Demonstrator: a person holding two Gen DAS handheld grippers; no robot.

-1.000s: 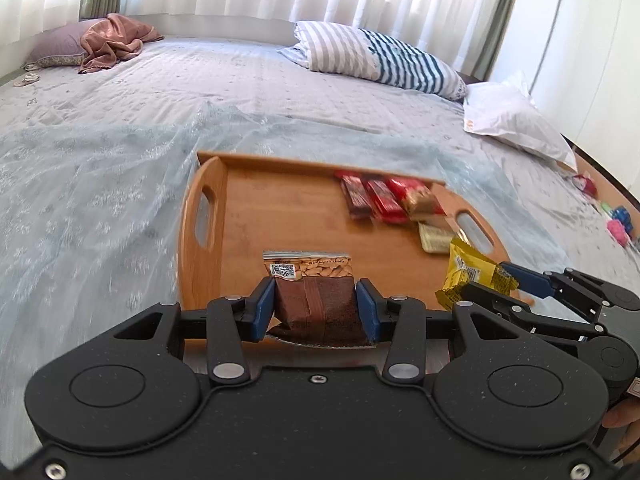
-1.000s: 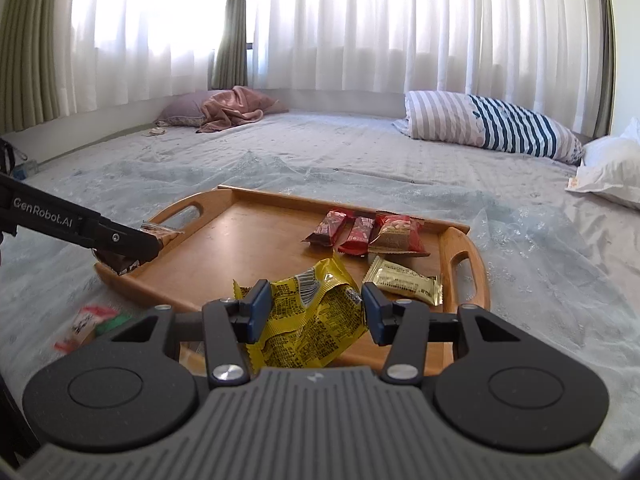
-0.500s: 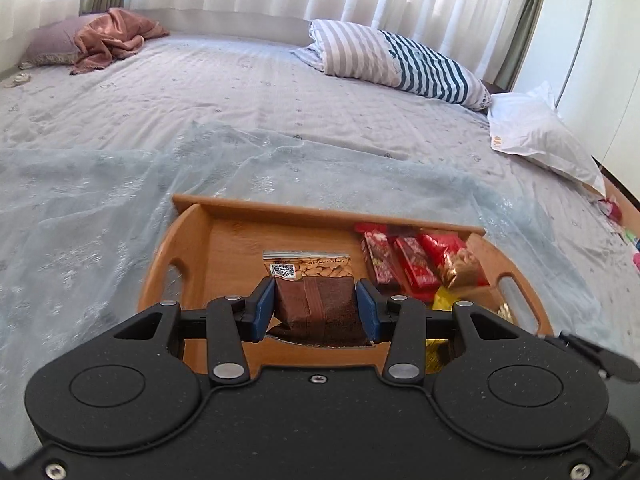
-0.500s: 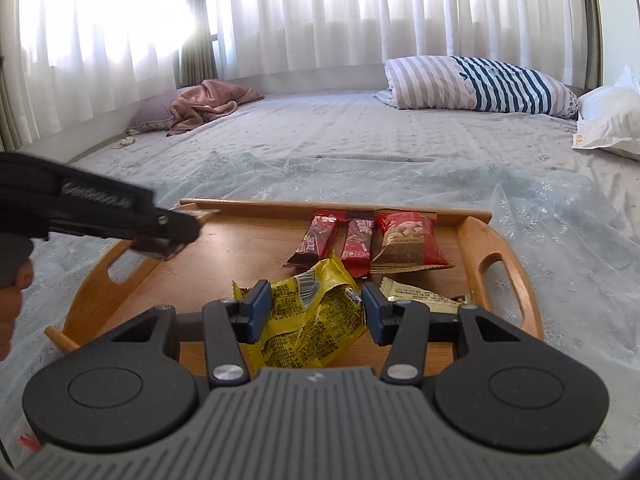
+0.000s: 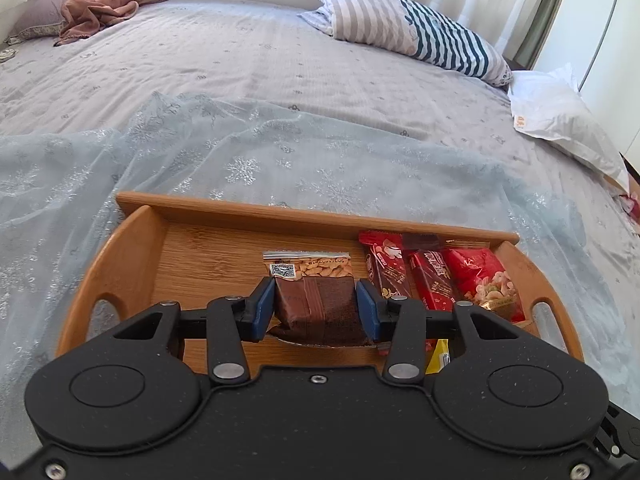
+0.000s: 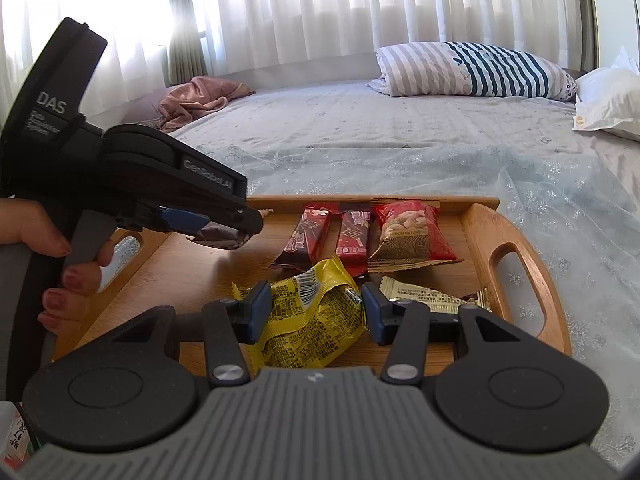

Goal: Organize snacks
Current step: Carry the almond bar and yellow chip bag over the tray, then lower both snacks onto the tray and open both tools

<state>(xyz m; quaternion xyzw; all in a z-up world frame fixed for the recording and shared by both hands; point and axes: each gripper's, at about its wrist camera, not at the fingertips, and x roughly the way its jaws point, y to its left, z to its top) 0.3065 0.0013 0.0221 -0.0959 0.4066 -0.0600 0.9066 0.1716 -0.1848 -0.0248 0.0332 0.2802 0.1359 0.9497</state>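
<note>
A wooden tray [image 5: 132, 240] [image 6: 480, 220] lies on the bed. My left gripper [image 5: 316, 312] is shut on a brown nut packet [image 5: 316, 304] and holds it over the tray's middle; it also shows in the right wrist view [image 6: 224, 232]. My right gripper [image 6: 316, 312] is shut on a yellow snack packet [image 6: 312, 312] above the tray's near side. Two dark red bars [image 6: 308, 236] [image 6: 354, 236] and a red nut bag [image 6: 408, 232] lie in a row at the tray's far right. A beige packet [image 6: 424, 294] lies in front of them.
A sheer snowflake cloth [image 5: 200, 152] covers the bed under the tray. A striped pillow [image 5: 412, 32] and a white pillow [image 5: 560, 120] lie at the far right, a pink cloth [image 5: 104, 4] at the far left. A small packet [image 6: 16, 436] lies off the tray, bottom left.
Both grippers have moved forward over the tray with their packets still held. The left gripper has shifted right, closer to the row of red snacks.
</note>
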